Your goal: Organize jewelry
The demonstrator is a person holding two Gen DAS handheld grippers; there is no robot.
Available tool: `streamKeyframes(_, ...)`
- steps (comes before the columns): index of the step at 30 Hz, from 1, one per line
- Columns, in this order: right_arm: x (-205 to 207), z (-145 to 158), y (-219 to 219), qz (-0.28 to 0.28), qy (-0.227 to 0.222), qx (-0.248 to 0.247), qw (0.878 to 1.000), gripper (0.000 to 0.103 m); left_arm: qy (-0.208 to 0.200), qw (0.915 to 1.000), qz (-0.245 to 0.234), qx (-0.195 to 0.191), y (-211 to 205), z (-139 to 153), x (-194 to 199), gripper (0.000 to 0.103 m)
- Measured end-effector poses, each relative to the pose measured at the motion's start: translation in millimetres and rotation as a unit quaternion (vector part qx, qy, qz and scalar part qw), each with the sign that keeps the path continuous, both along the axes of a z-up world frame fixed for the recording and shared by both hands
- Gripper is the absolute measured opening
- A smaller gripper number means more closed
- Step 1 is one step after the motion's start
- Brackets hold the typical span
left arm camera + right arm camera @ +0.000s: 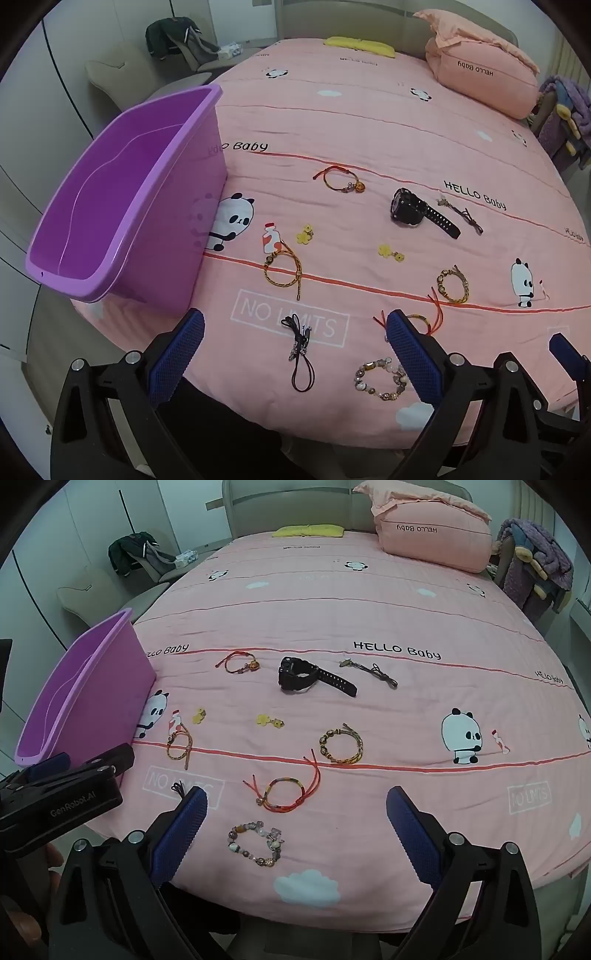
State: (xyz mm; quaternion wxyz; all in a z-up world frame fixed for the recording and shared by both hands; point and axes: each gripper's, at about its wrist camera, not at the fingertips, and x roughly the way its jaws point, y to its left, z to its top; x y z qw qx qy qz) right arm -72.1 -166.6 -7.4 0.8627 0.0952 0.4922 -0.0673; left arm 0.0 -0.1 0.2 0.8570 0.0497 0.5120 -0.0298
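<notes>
Both grippers hover spread wide, holding nothing, above the near edge of the pink bed (369, 609). The left gripper (295, 354) sees inside the purple tub (110, 192) at left; the right gripper (295, 830) sees the multicoloured cord bracelet (284, 794) whole, beyond the beaded bracelet (256, 843).

bedspread (369, 602): "HELLO Baby", "NO LIMITS" | pillow (436, 539): "HELLO Baby" | left gripper (48, 768) body: "GenRobot.AI"

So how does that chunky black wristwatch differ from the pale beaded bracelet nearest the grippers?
The chunky black wristwatch is dark and solid, its strap stretched out sideways; the pale beaded bracelet is a closed ring of mixed light beads. The watch lies farther up the pink bedspread, the bracelet near its front edge. Both lie loose, untouched.
</notes>
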Motion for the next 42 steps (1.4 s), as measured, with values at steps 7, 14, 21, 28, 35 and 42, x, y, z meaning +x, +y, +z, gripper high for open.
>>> streamKeyframes(7, -1.1, 3.5, 3.4, 0.001, -0.005, -0.004, 1.000, 0.093, 0.000, 1.0000, -0.005, 0.001, -0.8, 1.1, 2.5, 0.097)
streamKeyframes(14, -0.8, -0.3, -0.6, 0.001, 0.000, 0.001, 1.000, 0.093, -0.005, 1.0000, 0.001, 0.003, 0.3, 2.8, 1.0, 0.097)
streamKeyframes(21, -0.8, -0.3, 0.6, 0.001, -0.002, -0.001, 1.000, 0.093, -0.008, 1.0000, 0.003, 0.004, 2.4, 3.1, -0.2, 0.097)
streamKeyframes(28, -1.3, 1.6, 1.2, 0.000, -0.005, -0.003, 1.000, 0.093, -0.013, 0.9999, 0.006, 0.008, 5.7, 5.1, -1.1, 0.097)
streamKeyframes(35, -1.2, 1.8, 1.2, -0.001, -0.005, -0.003, 1.000, 0.093, -0.015, 0.9998, 0.006, 0.011, 3.8, 3.5, -2.4, 0.097)
streamKeyframes(42, -1.1, 1.7, 0.9, 0.000, -0.005, -0.004, 1.000, 0.093, -0.015, 0.9998, 0.006, 0.012, 3.3, 3.1, -2.8, 0.097)
